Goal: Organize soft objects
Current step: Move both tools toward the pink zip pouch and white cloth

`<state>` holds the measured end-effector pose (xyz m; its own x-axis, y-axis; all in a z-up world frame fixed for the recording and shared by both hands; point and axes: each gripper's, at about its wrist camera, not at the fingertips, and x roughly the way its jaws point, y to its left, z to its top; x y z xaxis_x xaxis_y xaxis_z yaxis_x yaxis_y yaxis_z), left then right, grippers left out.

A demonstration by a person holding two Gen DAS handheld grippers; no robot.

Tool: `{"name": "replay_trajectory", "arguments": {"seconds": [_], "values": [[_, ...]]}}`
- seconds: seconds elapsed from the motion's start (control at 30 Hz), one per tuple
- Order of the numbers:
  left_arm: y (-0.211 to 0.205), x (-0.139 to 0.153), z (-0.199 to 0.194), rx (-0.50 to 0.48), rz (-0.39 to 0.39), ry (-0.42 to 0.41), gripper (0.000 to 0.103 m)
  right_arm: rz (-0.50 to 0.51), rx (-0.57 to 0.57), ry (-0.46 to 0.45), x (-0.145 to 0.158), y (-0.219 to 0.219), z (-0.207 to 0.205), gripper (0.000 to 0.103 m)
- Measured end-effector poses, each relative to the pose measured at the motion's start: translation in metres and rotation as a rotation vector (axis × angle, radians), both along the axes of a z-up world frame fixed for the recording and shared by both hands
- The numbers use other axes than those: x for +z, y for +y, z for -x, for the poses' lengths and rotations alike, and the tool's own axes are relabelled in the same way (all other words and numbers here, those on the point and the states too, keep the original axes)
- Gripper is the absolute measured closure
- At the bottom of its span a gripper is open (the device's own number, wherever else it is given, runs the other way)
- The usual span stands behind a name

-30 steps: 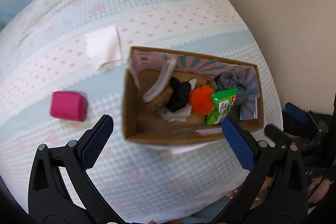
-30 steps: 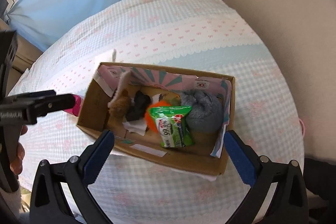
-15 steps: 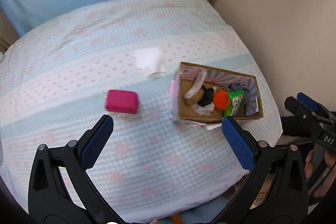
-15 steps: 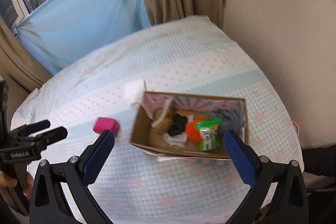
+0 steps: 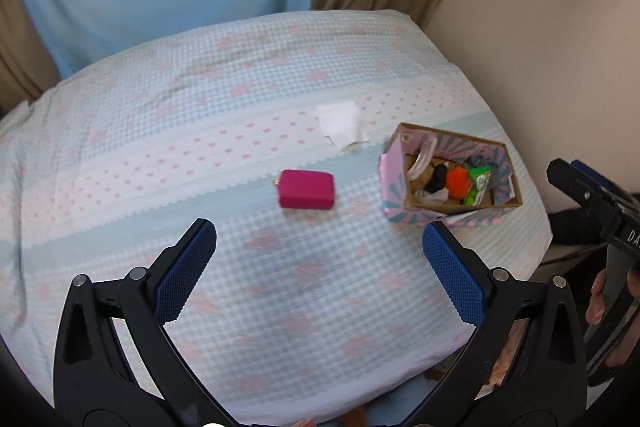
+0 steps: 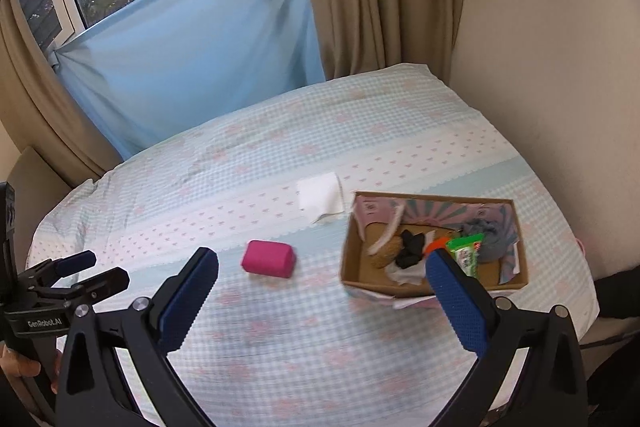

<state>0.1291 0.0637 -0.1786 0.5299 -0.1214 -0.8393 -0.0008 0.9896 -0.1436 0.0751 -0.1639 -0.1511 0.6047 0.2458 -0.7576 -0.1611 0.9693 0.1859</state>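
Above bed: left gripper (image 5: 318, 263) & right gripper (image 6: 320, 297), both jaws wide apart, empty, held high, angled down at bedspread (image 5: 200, 131). Loose: pink pouch (image 5: 307, 189) mid-bed; white cloth (image 5: 342, 123) just beside box. Box (image 6: 352, 259) approx. full w/ soft items. Est. mostly done; 2 pcs left.

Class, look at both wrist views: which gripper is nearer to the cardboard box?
Right, probably. The right gripper is over the bed with one finger overlapping the cardboard box; the left gripper sits further left, nearer the pink pouch.
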Motion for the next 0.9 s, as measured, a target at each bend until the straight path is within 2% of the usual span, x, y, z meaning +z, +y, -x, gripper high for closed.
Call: {"name": "replay_trajectory", "arguments": {"seconds": [0.3, 0.57, 0.7, 0.9], "values": [[0.018, -0.006, -0.02, -0.099, -0.059, -0.045, 0.0, 0.046, 0.017, 0.017, -0.008, 0.039, -0.014, 0.0], [0.015, -0.036, -0.071, -0.176, -0.103, -0.021, 0.0, 0.044, 0.051, 0.081, -0.035, 0.053, -0.078, 0.0], [0.004, -0.069, -0.103, -0.279, -0.154, 0.013, 0.0, 0.103, 0.085, 0.105, -0.058, 0.062, -0.122, 0.0], [-0.022, -0.143, -0.149, -0.444, -0.23, 0.123, 0.0, 0.152, 0.16, 0.183, -0.114, 0.069, -0.195, 0.0]]}}
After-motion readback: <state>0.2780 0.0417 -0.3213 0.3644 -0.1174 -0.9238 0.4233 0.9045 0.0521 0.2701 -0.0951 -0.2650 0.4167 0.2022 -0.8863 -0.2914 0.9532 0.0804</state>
